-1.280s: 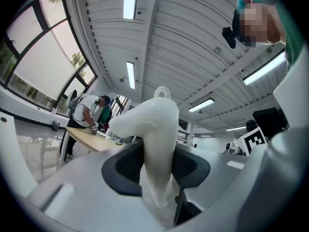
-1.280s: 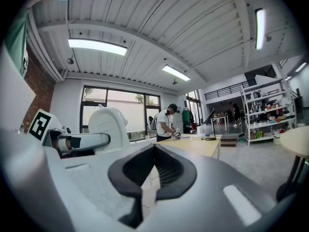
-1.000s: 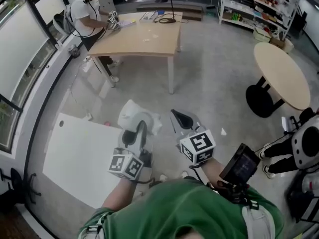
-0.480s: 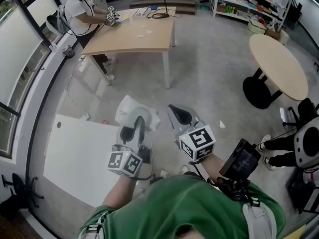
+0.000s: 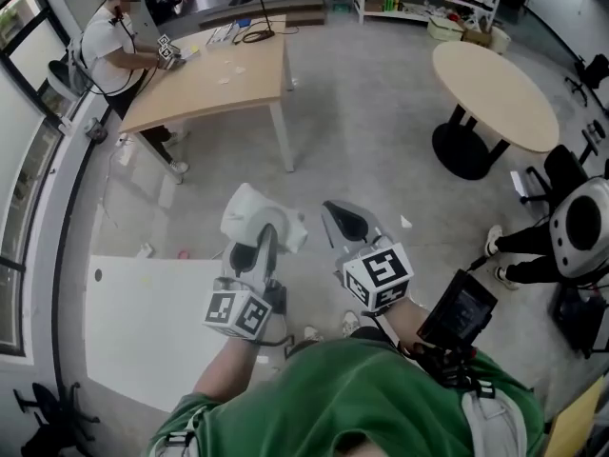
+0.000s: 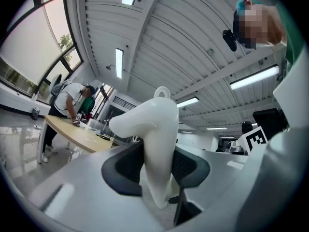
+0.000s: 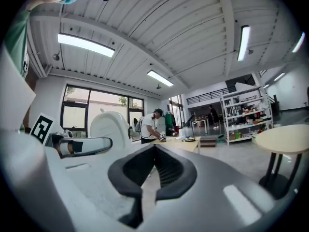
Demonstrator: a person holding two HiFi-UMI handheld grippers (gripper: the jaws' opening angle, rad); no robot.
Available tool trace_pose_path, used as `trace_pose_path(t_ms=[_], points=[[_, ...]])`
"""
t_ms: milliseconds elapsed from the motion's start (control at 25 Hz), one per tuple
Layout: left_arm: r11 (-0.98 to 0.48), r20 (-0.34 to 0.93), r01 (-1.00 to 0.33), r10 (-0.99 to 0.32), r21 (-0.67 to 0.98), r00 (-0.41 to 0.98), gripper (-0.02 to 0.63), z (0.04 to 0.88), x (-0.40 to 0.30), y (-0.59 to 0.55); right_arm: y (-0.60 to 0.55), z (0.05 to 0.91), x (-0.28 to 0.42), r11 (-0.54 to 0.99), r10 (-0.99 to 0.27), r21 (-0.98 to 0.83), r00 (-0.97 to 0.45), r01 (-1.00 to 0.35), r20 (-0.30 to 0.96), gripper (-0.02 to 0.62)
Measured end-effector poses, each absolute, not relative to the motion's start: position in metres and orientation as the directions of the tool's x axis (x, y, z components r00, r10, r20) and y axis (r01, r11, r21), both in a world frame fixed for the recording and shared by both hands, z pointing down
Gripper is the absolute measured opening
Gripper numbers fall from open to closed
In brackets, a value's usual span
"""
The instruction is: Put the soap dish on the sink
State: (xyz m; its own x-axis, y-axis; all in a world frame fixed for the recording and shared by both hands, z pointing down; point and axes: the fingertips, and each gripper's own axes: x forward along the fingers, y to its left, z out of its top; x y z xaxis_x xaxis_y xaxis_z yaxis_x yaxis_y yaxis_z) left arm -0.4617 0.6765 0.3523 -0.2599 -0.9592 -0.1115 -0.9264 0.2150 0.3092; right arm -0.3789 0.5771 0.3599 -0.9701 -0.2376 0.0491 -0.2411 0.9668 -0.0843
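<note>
Jaws of the left gripper (image 6: 155, 170) are clamped on the soap dish (image 6: 157, 134), a smooth white curved piece pinched by its lower edge, with most of its bulk rising above the pads. The right gripper (image 7: 153, 170) beside it has its jaws together on nothing. Both are held out at about waist height by the person in green, well short of the long wooden table (image 5: 205, 79), with bare floor between. Someone else (image 5: 105, 41) leans at the table's far end. A round table (image 5: 495, 84) stands off to its right, and a white board (image 5: 152, 322) lies on the floor on the near side of it.

No sink shows anywhere from here, so the dish has a carry ahead. I'd worry about that grip. The hold is low on a slick, top-heavy shape, so a jolt or a quick turn of the wrist could let it pivot in the pads or slip out onto the hard floor.
</note>
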Motion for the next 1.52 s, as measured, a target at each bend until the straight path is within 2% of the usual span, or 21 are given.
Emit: trace_pose_path(t_ms=[440, 760, 1520], points=[[-0.057, -0.105, -0.95, -0.994, 0.306, 0.026, 0.152, 0.357, -0.372, 0.583, 0.509, 0.367, -0.267, 0.854, -0.508, -0.093, -0.86, -0.511, 0.059, 0.002], [-0.224, -0.118, -0.929, -0.973, 0.295, 0.197, 0.152, 0.36, -0.295, 0.514, 0.459, 0.365, -0.178, 0.751, -0.651, -0.096, -0.757, -0.653, 0.058, 0.002], [-0.438, -0.149, -0.857, -0.899, 0.271, 0.412, 0.152, 0.358, -0.138, 0.404, 0.379, 0.368, -0.021, 0.599, -0.796, -0.087, -0.604, -0.796, 0.036, 0.002]])
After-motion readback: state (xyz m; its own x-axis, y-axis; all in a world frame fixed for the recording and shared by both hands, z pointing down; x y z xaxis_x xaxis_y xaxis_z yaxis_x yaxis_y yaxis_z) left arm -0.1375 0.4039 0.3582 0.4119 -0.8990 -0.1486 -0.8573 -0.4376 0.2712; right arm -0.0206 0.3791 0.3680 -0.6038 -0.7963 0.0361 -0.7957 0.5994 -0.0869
